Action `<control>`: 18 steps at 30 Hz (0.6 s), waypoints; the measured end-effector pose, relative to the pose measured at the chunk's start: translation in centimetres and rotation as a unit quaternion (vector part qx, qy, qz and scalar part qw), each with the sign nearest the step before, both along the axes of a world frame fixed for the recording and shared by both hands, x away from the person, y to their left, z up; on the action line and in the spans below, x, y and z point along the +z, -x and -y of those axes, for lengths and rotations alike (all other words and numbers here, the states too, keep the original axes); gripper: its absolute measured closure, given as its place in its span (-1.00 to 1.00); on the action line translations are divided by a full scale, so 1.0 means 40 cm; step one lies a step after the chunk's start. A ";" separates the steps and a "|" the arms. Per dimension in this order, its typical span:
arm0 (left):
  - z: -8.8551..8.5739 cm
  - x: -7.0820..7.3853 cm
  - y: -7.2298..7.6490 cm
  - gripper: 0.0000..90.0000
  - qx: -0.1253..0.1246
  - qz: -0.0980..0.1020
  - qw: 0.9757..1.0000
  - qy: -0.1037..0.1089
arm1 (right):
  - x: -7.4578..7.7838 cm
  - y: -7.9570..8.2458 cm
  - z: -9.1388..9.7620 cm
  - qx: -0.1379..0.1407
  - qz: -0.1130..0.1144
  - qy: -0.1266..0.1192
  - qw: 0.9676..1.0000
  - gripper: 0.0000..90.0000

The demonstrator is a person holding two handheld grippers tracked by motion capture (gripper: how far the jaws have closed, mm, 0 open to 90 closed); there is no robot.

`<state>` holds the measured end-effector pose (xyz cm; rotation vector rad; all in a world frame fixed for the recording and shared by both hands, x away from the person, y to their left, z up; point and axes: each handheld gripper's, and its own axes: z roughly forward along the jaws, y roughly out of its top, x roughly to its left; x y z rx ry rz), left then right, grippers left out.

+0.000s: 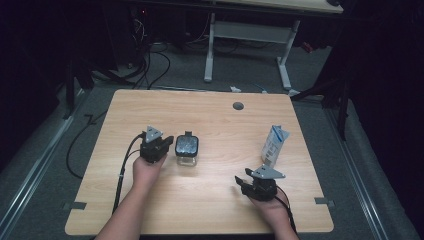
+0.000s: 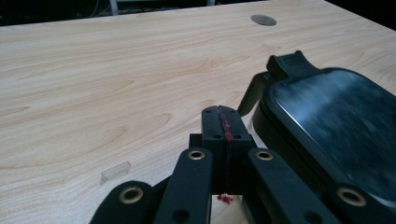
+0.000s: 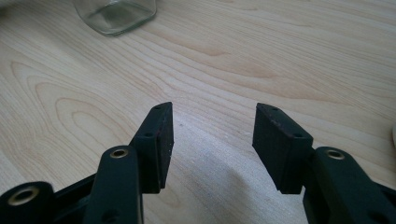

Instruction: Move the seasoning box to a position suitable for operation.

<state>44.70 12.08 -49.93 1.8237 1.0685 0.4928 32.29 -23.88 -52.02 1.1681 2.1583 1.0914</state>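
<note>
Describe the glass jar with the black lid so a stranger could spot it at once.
On the wooden table, look left of centre, just right of the shut left claw. The jar is squat clear glass under a black flip-latch lid, unlike the tall blue-and-white carton at the right.

Left claw fully shut, jaws pressed flat together with nothing between them, pointing right across the desk, forearm coming in from bottom left. Right claw jaws standing apart and empty, pointing left, low over the desk, hand behind it.
</note>
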 end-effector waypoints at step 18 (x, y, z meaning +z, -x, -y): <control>0.077 0.070 -0.022 0.96 0.008 0.006 1.000 -0.006 | 0.000 0.003 -0.005 0.002 0.002 0.001 1.000 0.06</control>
